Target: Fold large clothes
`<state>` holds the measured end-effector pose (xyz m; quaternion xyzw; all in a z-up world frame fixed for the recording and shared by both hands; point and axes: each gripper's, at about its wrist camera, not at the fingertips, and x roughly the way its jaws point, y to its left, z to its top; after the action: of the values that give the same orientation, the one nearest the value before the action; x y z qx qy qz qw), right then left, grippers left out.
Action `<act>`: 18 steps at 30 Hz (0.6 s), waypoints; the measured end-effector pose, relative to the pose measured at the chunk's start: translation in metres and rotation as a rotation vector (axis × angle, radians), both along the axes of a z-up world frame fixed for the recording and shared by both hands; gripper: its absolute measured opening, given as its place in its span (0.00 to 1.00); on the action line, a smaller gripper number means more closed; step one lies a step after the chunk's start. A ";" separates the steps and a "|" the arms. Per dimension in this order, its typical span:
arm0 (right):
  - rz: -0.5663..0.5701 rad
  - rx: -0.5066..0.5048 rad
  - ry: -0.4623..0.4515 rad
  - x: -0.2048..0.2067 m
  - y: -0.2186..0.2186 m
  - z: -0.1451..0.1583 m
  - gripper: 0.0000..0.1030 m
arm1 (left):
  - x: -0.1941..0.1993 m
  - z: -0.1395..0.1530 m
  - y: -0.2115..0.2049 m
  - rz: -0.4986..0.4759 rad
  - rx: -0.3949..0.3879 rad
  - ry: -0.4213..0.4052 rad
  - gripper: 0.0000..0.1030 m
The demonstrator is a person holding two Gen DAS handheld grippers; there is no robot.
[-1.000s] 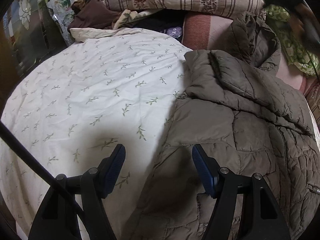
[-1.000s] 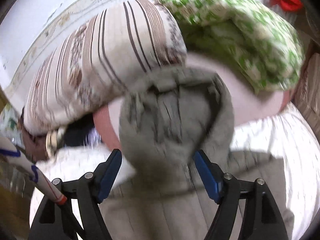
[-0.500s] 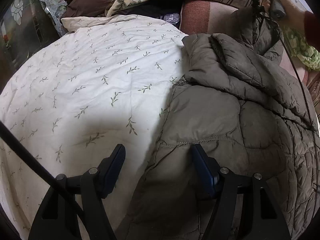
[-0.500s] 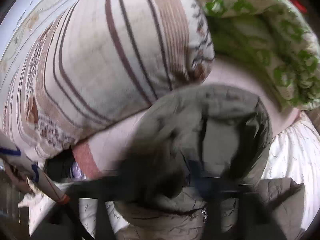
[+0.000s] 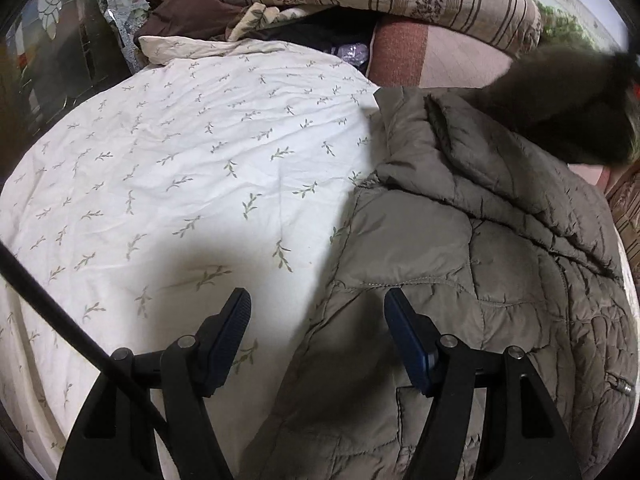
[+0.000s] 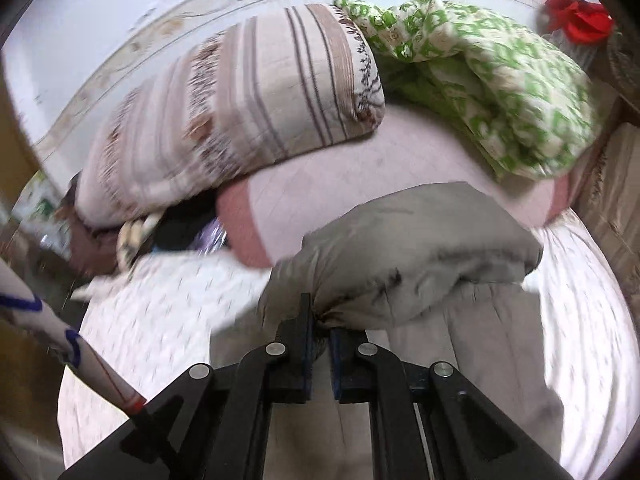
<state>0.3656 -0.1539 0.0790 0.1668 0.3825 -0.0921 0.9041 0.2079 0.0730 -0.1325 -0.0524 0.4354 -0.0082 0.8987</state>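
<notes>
A large olive-grey quilted jacket (image 5: 472, 264) lies on the right side of a white leaf-print bedsheet (image 5: 192, 168). My left gripper (image 5: 318, 320) is open and empty, hovering over the jacket's left edge where it meets the sheet. My right gripper (image 6: 319, 332) is shut on the jacket's hood (image 6: 416, 256) and holds it lifted above the rest of the jacket (image 6: 472, 360). In the left wrist view the lifted hood (image 5: 560, 108) shows as a dark blur at the upper right.
A striped pillow (image 6: 240, 108) and a green floral quilt (image 6: 500, 76) are piled at the head of the bed on a pink blanket (image 6: 312, 200). Dark clothes (image 5: 188, 12) lie at the far left corner. A cable (image 5: 60, 312) crosses the lower left.
My right gripper closed on the hood and lifted it back over the jacket. My left gripper stayed open, shifting only slightly over the jacket's edge.
</notes>
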 end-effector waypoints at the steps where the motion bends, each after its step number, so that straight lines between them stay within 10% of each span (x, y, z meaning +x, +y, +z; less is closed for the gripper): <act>1: 0.015 -0.002 0.008 -0.020 0.007 -0.005 0.07 | -0.002 0.002 0.002 0.003 -0.002 -0.007 0.66; 12: -0.059 0.127 0.224 -0.058 0.030 -0.167 0.07 | -0.011 0.009 0.019 0.048 -0.010 -0.035 0.66; 18: -0.072 0.183 0.251 -0.053 0.016 -0.184 0.15 | -0.009 0.007 0.016 0.046 -0.004 -0.028 0.66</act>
<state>0.3129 -0.1377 -0.1054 0.2492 0.4931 -0.1092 0.8263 0.1992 0.0888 -0.1254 -0.0642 0.4215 0.0106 0.9045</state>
